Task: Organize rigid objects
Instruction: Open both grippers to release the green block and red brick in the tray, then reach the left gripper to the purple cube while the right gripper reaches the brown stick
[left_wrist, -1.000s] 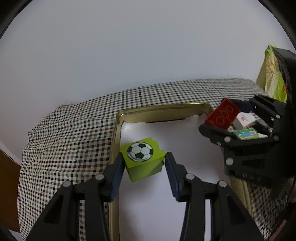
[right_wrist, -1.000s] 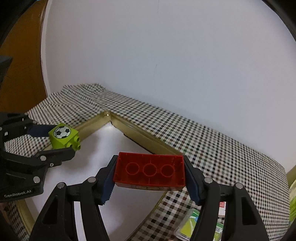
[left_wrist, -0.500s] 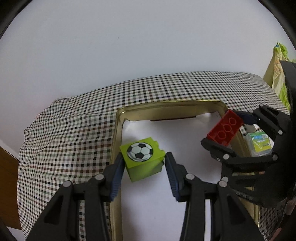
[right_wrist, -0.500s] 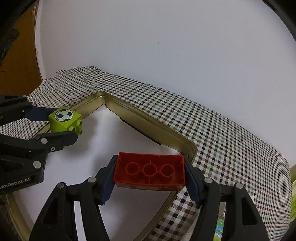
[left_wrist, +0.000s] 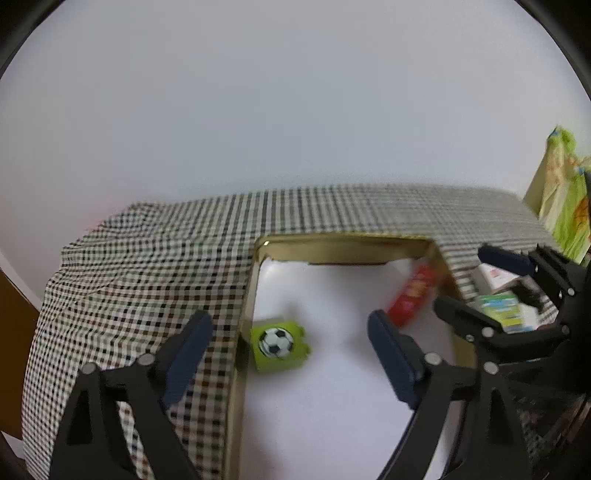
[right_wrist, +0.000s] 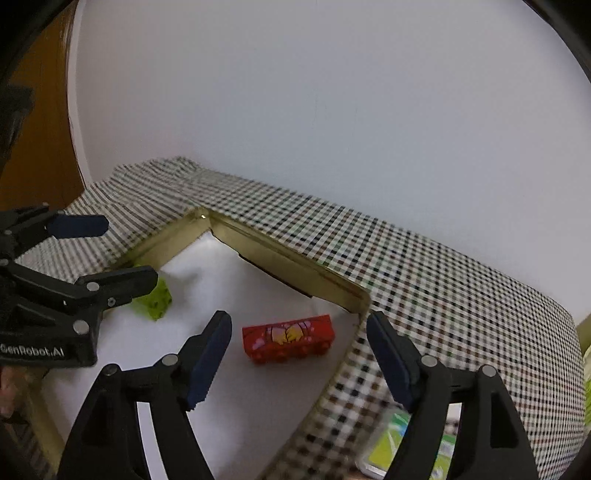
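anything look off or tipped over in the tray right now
Yes. The red brick lies on its side in the gold tray, studs facing sideways. The green football block sits crooked against the left rim.

Green block (left_wrist: 280, 344): lime cube, football sticker on its upward-facing side, studs toward the right in the left wrist view. Lies on the white floor of the gold-rimmed tray (left_wrist: 347, 238), close against the tray's left wall, nothing gripping it.

Red brick (right_wrist: 289, 339): long, pink-and-yellow print on its side face, row of studs along the lower edge, so tipped on its side. Lies on the tray floor near the right wall, well apart from the green block, free of any grip.
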